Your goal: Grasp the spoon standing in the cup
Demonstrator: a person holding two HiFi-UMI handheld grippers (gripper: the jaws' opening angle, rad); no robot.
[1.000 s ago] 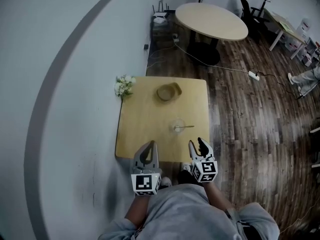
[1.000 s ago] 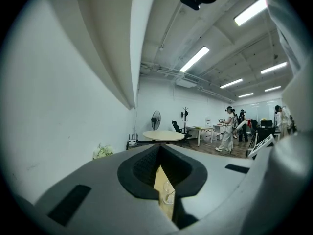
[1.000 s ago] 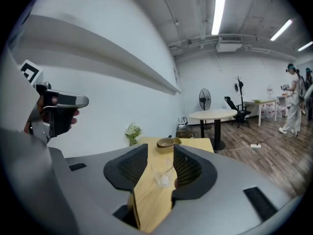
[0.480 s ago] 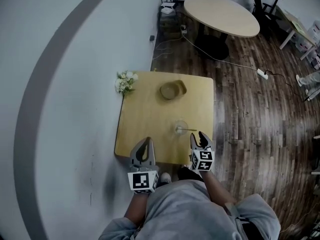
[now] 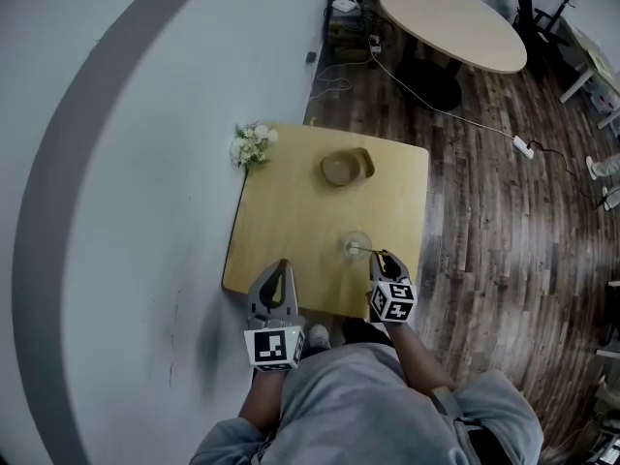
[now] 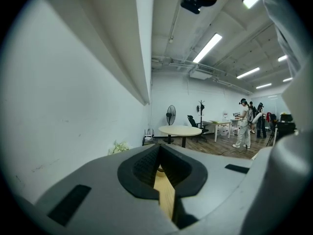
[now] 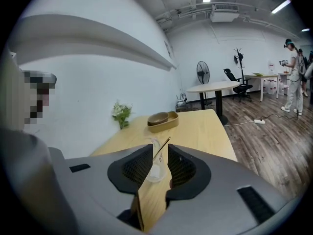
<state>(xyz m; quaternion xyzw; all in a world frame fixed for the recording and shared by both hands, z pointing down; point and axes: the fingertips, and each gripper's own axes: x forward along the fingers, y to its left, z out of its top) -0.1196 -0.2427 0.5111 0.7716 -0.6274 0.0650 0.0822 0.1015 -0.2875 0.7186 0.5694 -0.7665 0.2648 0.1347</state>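
Observation:
A clear cup (image 5: 356, 245) stands on the wooden table (image 5: 291, 211) near its front right part, with a thin spoon (image 5: 367, 251) leaning out of it to the right. My right gripper (image 5: 384, 257) has its tips at the spoon's handle. In the right gripper view the handle (image 7: 163, 148) rises from the cup (image 7: 155, 165) into the gap between the jaws of the right gripper (image 7: 157, 150). The jaws have just been closing, and the pads stand apart from the handle. My left gripper (image 5: 282, 265) hovers over the table's front edge, shut and empty; its tips (image 6: 159, 148) meet.
A shallow brown bowl in a tray (image 5: 347, 167) sits at the table's far side, and a small flower bunch (image 5: 252, 144) at its far left corner against the wall. A round table (image 5: 450, 22), a power strip with cable (image 5: 524, 146) and people (image 7: 296, 75) are further off.
My right gripper has come forward and down to the spoon's handle, and its jaws have narrowed around it. The left gripper has edged slightly forward.

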